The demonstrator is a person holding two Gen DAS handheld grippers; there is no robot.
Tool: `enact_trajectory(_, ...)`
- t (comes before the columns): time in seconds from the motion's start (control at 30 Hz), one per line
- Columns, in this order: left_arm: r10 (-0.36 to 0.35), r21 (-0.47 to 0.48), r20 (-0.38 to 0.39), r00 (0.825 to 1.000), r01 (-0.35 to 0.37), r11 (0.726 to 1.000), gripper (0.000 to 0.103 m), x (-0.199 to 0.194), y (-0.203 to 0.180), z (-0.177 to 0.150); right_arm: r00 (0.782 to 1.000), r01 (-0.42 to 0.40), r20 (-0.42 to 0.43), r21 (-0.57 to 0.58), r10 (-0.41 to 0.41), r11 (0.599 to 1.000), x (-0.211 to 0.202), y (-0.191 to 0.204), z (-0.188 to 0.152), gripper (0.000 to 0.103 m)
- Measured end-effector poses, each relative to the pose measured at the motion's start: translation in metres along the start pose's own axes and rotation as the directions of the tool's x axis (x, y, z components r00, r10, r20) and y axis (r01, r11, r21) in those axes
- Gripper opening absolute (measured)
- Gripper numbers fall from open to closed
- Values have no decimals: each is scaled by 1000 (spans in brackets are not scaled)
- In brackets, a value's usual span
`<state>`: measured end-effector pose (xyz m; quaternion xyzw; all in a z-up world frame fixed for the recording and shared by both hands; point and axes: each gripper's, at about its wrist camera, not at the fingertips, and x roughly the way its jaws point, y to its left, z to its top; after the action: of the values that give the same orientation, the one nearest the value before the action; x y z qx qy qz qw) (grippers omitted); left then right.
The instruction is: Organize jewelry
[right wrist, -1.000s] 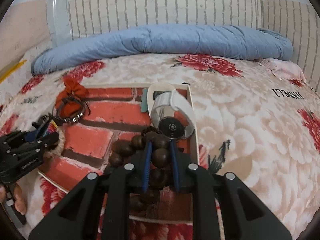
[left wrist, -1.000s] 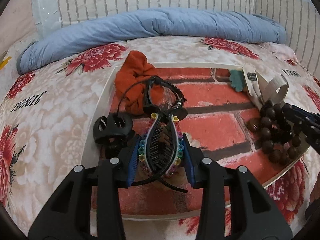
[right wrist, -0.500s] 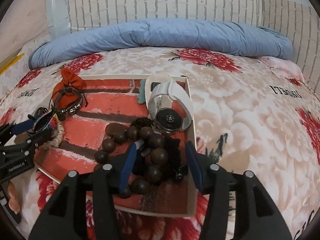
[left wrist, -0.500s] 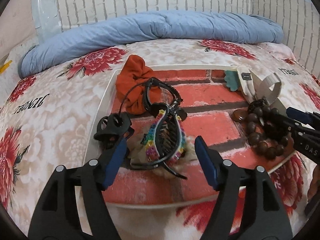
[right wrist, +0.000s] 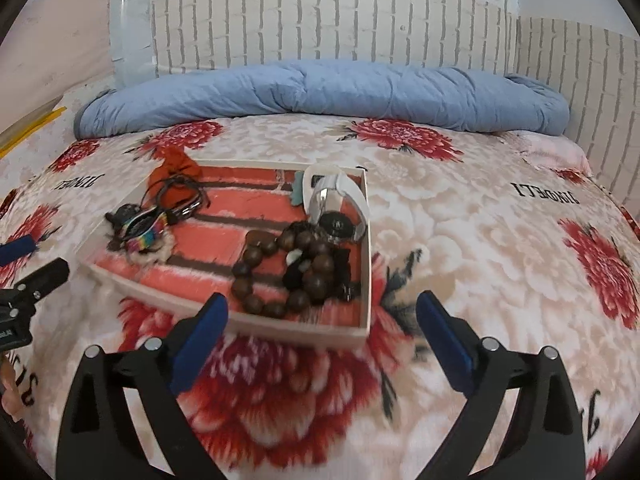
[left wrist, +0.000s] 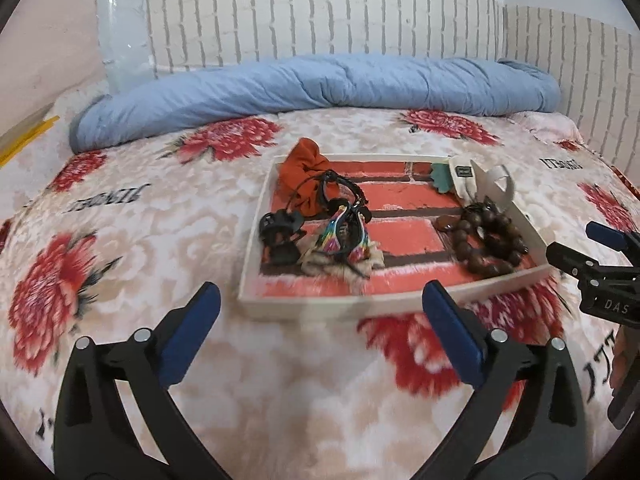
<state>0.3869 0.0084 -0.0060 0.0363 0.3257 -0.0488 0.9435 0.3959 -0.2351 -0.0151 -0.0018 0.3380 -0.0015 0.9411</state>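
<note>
One shallow white tray [left wrist: 400, 306] with a red brick-pattern floor lies on a bed [left wrist: 168, 208] covered by a floral blanket; one rolled blue quilt [left wrist: 320, 80] runs along the far side below a pale brick-pattern wall.

Contents of the tray, left group: one orange scrunchie [left wrist: 306, 168] at the far left corner, one black cord bracelet [left wrist: 340, 188] partly over it, one black claw clip [left wrist: 280, 226], and one rainbow-edged hair clip [left wrist: 344, 240] resting on a pale furry piece [left wrist: 340, 266]. Right group: one bracelet of large brown wooden beads [right wrist: 288, 276], one white-strapped watch [right wrist: 338, 204] and one teal piece [left wrist: 440, 178] against the far right wall.

The left gripper [left wrist: 320, 328] stands with its two blue pads spread wide, having just been opening, with nothing between them; it hangs over the blanket just short of the tray's near wall. The right gripper [right wrist: 322, 326] is likewise spread wide, having just been opening, and holds nothing; the tray's near right corner lies between its pads, untouched.

The left wrist view alone shows the right gripper [left wrist: 600, 276] from the side, beside the tray's right wall. The right wrist view alone shows the dark watch face, pale and black pieces among the beads, and the left gripper [right wrist: 24, 276] at its left margin.
</note>
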Motion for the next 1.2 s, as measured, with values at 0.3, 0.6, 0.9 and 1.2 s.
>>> enact_trajectory(0.3,38,19,74,997,-39,999,98,-80,-12,-46,998,-11,56,56,8,998,-72,-9,-49,95)
enact_trajectory(0.6,64,-40,151,987,-58,998,98,-134,-24,-97,994,7,107,72,-15,997,-119,-21,-99,96)
enact_trajectory(0.9,132,-53,243,961,-122,991,98,-158,-32,-137,967,3,255,33,-12,999,-157,-13,-134,96)
enact_trajectory(1.2,156,-73,280,947,-140,987,98,-163,-31,-149,957,-15,290,36,4,999,-157,-12,-148,96)
